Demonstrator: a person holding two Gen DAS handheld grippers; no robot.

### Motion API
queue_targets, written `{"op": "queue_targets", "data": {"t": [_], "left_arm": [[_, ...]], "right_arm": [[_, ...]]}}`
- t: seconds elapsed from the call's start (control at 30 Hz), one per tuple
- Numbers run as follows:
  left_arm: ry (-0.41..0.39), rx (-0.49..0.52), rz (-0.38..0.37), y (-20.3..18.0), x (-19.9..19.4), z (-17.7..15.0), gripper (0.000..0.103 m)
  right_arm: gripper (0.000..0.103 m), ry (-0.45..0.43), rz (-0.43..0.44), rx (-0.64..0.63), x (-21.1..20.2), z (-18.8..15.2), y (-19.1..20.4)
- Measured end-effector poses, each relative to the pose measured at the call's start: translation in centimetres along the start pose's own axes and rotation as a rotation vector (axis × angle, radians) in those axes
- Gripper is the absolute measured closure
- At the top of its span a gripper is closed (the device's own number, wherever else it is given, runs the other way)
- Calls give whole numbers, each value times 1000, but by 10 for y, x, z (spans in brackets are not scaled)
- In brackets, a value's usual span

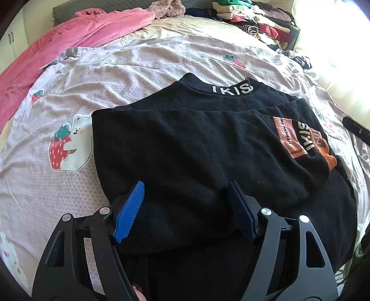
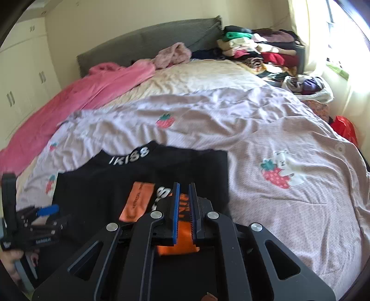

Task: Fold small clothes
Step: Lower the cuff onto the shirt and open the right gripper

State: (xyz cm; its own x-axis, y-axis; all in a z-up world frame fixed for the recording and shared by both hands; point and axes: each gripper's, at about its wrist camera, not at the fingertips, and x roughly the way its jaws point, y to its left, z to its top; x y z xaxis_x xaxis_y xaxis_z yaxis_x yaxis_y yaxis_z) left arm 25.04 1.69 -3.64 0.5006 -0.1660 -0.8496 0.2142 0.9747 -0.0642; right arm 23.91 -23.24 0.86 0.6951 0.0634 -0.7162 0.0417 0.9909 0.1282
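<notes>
A small black top with a white "IKISS" collar and an orange patch lies partly folded on the bed. My left gripper is open, its blue fingers spread over the near folded edge of the top. In the right wrist view the top lies at lower left. My right gripper is nearly shut, with a narrow gap over the orange patch; I cannot tell whether it pinches cloth. The left gripper shows at the far left.
The bed has a lilac strawberry-print sheet. A pink blanket lies along the left. Stacks of folded clothes sit at the far right by the headboard. A red bag is beside the bed.
</notes>
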Motion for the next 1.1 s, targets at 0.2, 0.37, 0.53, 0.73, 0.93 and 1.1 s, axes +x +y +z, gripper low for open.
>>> {"op": "queue_targets", "data": {"t": [0.2,0.37,0.53,0.73,0.93,1.1], "left_arm": [[-1,-1,-4,0,0,-3,37],[-3,1,-6,1,-2,-5,37],[-2,-1,-8,1,-2,-6,37],[-2,-2,-8,1,-2,-7,37],[-3,-3,-7,1,-1,-8,37],[-13,-13,-17,1,-8,-8,37]], "right_arm": [[95,54,54,-83,12,-14,31],[81,90,85,-119,24,-23,48],[78,139,68,-134,38,-28,49],[78,159,66,-115,48,-37,41],[78,165,66,-95,51,-39,39],[73,122,63,-98,33,-37,43]]}}
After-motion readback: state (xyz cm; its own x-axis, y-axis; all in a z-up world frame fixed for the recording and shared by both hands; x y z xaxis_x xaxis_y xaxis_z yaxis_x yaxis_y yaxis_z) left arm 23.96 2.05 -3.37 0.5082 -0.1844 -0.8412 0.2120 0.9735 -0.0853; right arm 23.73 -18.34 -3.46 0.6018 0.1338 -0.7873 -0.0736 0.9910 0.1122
